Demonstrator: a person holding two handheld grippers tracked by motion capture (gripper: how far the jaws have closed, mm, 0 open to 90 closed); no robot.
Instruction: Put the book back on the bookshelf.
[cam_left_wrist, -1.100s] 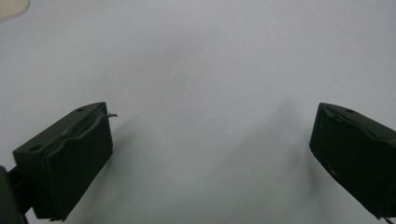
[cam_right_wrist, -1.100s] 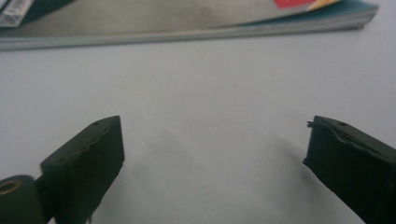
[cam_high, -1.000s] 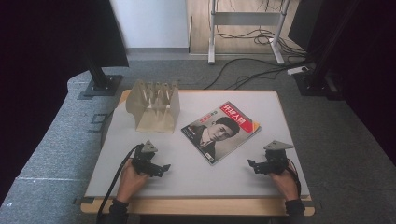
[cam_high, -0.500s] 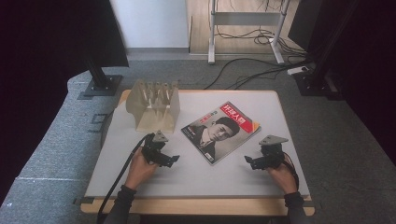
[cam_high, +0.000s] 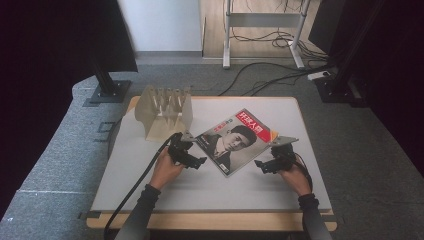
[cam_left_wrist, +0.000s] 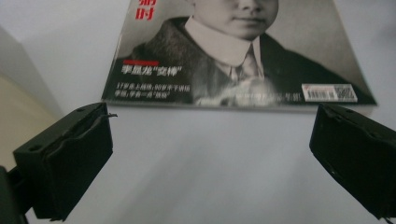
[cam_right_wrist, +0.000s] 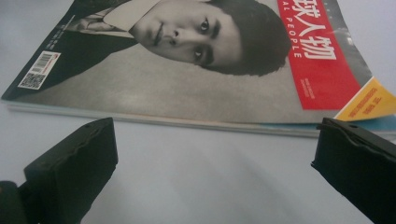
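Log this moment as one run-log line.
left gripper: open, short of magazine edge | right gripper: open, short of opposite edge | magazine: flat on table | wooden rack: untouched

your table has a pale top with a wooden near edge. a magazine lies flat on it near the middle, turned at an angle. to its far left stands a slotted wooden rack.

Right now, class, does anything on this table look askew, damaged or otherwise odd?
The magazine lies flat but turned at an angle to the table edges, between the open left gripper and right gripper. Its yellow corner seems to curl slightly. The wooden rack stands upright. Nothing is spilled.
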